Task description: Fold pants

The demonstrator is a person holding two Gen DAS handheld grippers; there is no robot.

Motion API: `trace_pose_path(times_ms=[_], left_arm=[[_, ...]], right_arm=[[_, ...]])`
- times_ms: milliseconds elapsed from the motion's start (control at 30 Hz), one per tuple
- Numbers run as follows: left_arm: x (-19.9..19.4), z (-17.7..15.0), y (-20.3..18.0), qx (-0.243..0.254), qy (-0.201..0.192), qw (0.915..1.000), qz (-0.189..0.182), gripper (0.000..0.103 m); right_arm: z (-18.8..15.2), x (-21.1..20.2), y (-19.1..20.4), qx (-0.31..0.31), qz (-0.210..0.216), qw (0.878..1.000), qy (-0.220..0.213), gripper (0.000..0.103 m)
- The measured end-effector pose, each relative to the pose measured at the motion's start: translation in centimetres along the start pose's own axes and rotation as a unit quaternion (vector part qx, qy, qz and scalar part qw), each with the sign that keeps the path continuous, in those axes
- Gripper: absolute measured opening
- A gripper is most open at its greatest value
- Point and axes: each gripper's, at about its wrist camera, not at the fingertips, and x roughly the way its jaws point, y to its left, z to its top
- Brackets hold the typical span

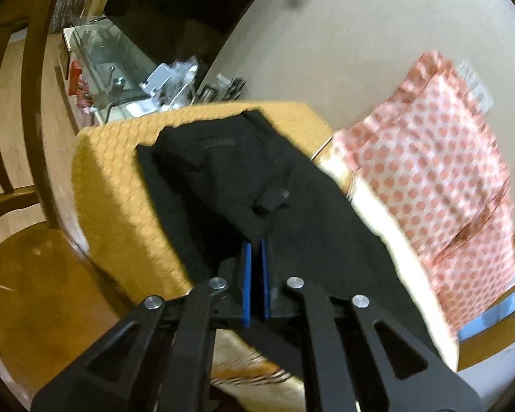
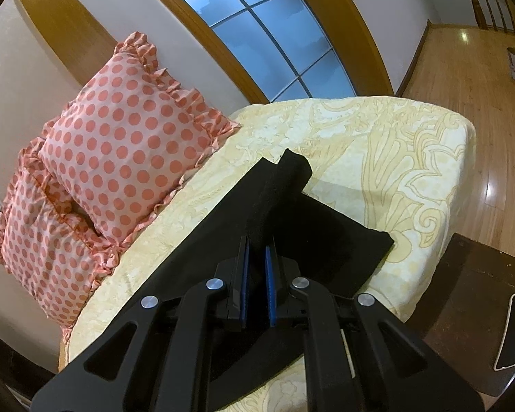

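Black pants (image 1: 243,171) lie spread over a mustard textured blanket (image 1: 113,178) and the bed's edge. My left gripper (image 1: 256,242) has its blue pads almost together at a bunched fold of the black cloth, shut on it. In the right wrist view the pants (image 2: 329,226) lie on the cream patterned bedsheet (image 2: 388,151). A raised ridge of cloth (image 2: 285,178) runs straight out from between the pads of my right gripper (image 2: 256,240), which is shut on it. The left wrist view is blurred.
Pink polka-dot pillows (image 2: 127,144) rest against the wall to the left of the pants, also visible as a blurred pillow (image 1: 436,178). A dark nightstand (image 2: 470,295) with a phone (image 2: 513,333) stands right of the bed. A wooden chair (image 1: 20,178) and cluttered glass table (image 1: 120,65) lie left.
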Motion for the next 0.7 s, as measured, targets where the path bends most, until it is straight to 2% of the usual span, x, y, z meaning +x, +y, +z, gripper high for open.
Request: trace_pose_path(times_ms=[67, 167, 267, 433, 500, 633, 700], left_arm=[[0.4, -0.5, 0.5, -0.006, 0.009, 0.9999, 0.006, 0.004], [-0.5, -0.7, 1.2, -0.015, -0.002, 0.9999, -0.008, 0.004], [1.2, -1.1, 1.7, -0.010, 0.024, 0.9995, 0.020, 0.004], [1.2, -1.4, 0.6, 0.023, 0.010, 0.9984, 0.050, 0.004], [0.9, -1.3, 0.5, 0.025, 0.010, 0.9984, 0.049, 0.006], [-1.0, -1.3, -0.8, 0.051, -0.023, 0.9966, 0.061, 0.014], [-2.1, -1.4, -1.9, 0.069, -0.040, 0.9947, 0.065, 0.029]], right_arm=[[0.0, 0.0, -0.4, 0.010, 0.001, 1.000, 0.002, 0.009], [-0.1, -0.7, -0.6, 0.014, 0.007, 1.000, -0.003, 0.009], [-0.2, -0.5, -0.6, 0.001, -0.007, 1.000, -0.005, 0.009], [-0.7, 0.0, -1.4, 0.011, -0.015, 1.000, 0.006, 0.009], [-0.8, 0.2, -1.8, 0.021, -0.011, 1.000, 0.011, 0.009], [-0.9, 0.4, -1.9, 0.014, -0.019, 1.000, 0.019, 0.009], [-0.9, 0.6, -1.8, 0.013, -0.022, 0.999, 0.030, 0.010]])
